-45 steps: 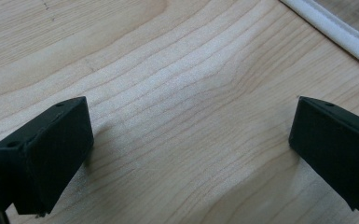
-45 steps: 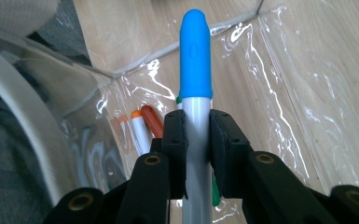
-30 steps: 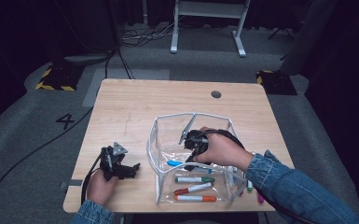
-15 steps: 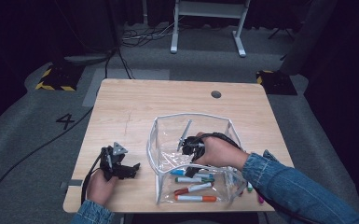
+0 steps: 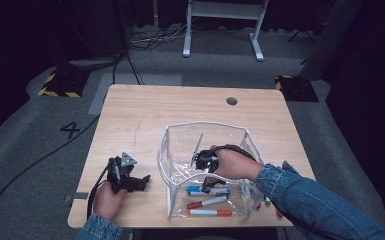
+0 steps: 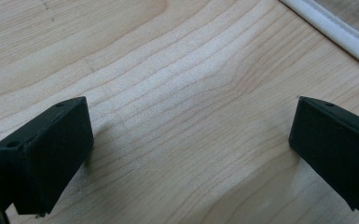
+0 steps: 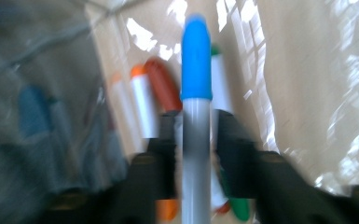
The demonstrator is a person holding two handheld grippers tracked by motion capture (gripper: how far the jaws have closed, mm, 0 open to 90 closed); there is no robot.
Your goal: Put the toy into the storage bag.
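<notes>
Right gripper view: blue-capped marker [image 7: 195, 116] pinched between the black jaws of the right gripper [image 7: 195, 154], cap pointing away from the camera, picture blurred. More markers [image 7: 144, 107] lie behind it on the pouch floor, orange, red and green among them. High view: right gripper [image 5: 209, 170] reaches down inside the clear pouch [image 5: 180, 135], which stands open at the near right of the table [image 5: 130, 115]; blue marker [image 5: 207, 190] sits just under the hand. Left gripper [image 5: 130, 180] rests near left, well apart from the pouch. Left gripper view: jaws spread wide over bare wood, pouch rim [image 6: 331, 32] at far right.
</notes>
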